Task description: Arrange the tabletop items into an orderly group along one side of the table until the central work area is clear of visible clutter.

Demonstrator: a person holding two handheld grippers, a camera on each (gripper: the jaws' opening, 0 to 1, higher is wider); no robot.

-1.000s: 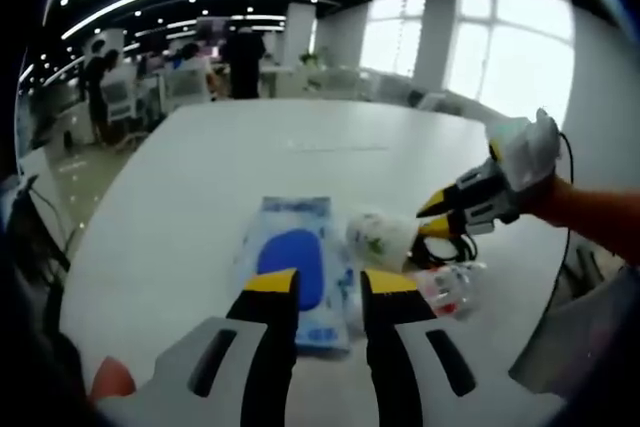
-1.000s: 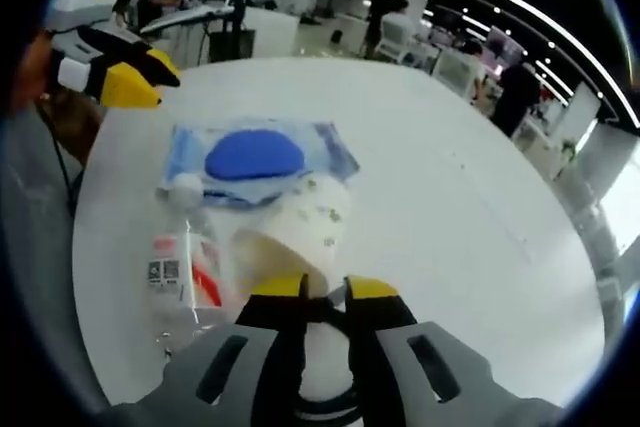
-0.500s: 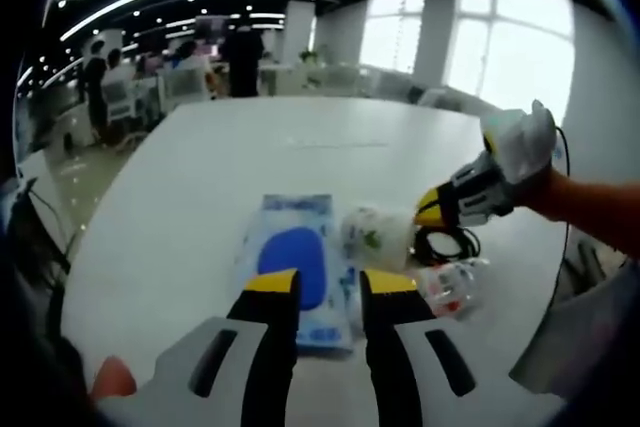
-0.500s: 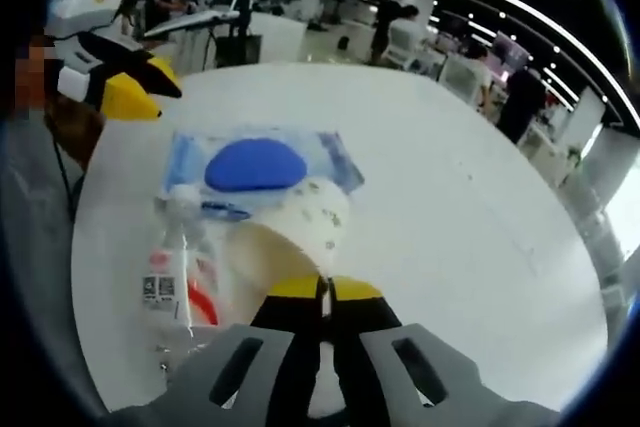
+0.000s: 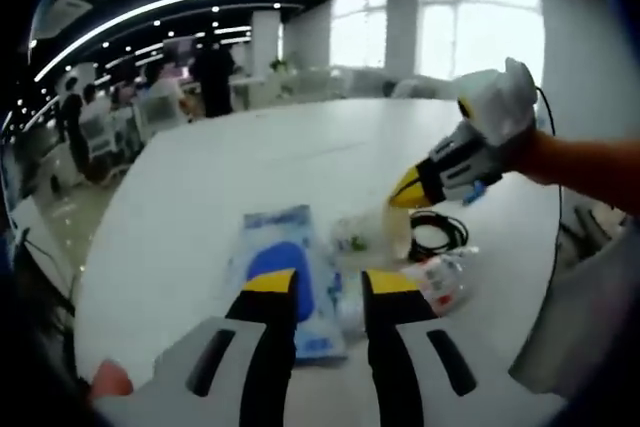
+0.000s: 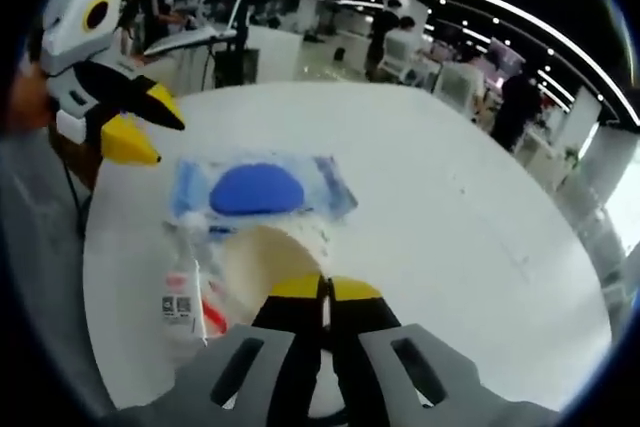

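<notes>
Pinched shut on the rim of the paper cup (image 6: pixel 272 259), my right gripper (image 6: pixel 322 290) sits at lower centre of the right gripper view; I judge that rim grip lets me carry the cup toward the group at the table's (image 6: pixel 450 207) side. Just above it lies the blue wipes pack (image 6: pixel 258 189), and at lower left the clear plastic bottle (image 6: pixel 190 299). My left gripper (image 5: pixel 318 284) hangs with jaws apart at the bottom of the left gripper view, over the pack, free for the next item. A black cable coil (image 5: pixel 436 234) lies right of centre there.
</notes>
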